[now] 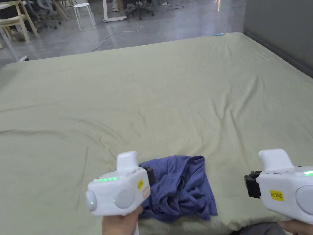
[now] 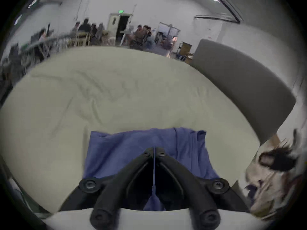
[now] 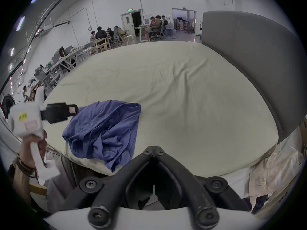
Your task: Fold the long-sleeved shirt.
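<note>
With both jaws closed, the left tool (image 2: 154, 152) pinching the crumpled shirt (image 1: 180, 186) on the bed (image 1: 171, 91) and the right tool (image 3: 154, 152) empty, layers are being risked bunching when lifted.

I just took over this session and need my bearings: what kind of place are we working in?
Probably a big open workshop or lab, not a home. The blue shirt lies on a bed with a grey headboard, but desks with seated people and a bare concrete floor surround it.

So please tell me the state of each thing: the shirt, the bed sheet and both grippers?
shirt: crumpled heap, not folded, near bed edge.
bed sheet: spread out, wrinkled.
left gripper: fingers shut on shirt fabric.
right gripper: fingers shut, holding nothing, beside the shirt.
</note>
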### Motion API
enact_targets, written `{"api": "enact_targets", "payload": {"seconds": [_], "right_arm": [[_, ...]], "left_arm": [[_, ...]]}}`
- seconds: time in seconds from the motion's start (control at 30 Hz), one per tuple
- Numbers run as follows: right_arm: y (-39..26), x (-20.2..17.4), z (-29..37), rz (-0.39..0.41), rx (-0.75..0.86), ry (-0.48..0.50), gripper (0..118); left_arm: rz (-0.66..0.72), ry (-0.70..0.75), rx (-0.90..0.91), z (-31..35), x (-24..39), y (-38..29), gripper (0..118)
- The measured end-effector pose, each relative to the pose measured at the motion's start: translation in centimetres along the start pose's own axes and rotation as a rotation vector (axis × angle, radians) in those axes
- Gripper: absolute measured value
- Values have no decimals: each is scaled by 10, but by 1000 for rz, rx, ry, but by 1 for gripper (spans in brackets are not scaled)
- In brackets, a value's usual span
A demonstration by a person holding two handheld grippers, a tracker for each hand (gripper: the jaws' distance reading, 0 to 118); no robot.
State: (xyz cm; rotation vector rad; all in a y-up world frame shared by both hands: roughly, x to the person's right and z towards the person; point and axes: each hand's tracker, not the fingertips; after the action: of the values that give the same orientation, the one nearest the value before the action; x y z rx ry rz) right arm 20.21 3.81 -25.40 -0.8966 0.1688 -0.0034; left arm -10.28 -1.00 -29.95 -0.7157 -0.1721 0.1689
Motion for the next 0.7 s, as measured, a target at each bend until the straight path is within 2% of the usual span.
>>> {"api": "enact_targets", "payload": {"seconds": [0.13, 0.23, 0.3, 0.37, 0.47, 0.53, 0.67, 0.7], "right_arm": [[-1, -2, 1, 10, -8, -8, 0], [-1, -2, 3, 13, -10, -18, 0], [-1, -1, 3, 14, -14, -27, 0], [0, 0, 3, 10, -19, -38, 0], [5, -1, -2, -1, -25, -36, 0], [14, -7, -9, -7, -19, 20, 0], [47, -34, -41, -31, -27, 249, 0], [55, -42, -54, -60, -23, 313, 0]], "left_arm": [[-2, -87, -142, -30, 44, -30, 0], [-14, -189, -127, -44, 85, -45, 0], [-43, -173, -167, -59, 109, -48, 0], [-56, -176, -159, -66, 118, -44, 0], [29, -250, -191, -49, 107, -25, 0], [69, -291, -125, -26, 87, -14, 0], [162, -266, -14, 18, 30, 9, 0], [188, -258, 8, 28, 13, 14, 0]]}}
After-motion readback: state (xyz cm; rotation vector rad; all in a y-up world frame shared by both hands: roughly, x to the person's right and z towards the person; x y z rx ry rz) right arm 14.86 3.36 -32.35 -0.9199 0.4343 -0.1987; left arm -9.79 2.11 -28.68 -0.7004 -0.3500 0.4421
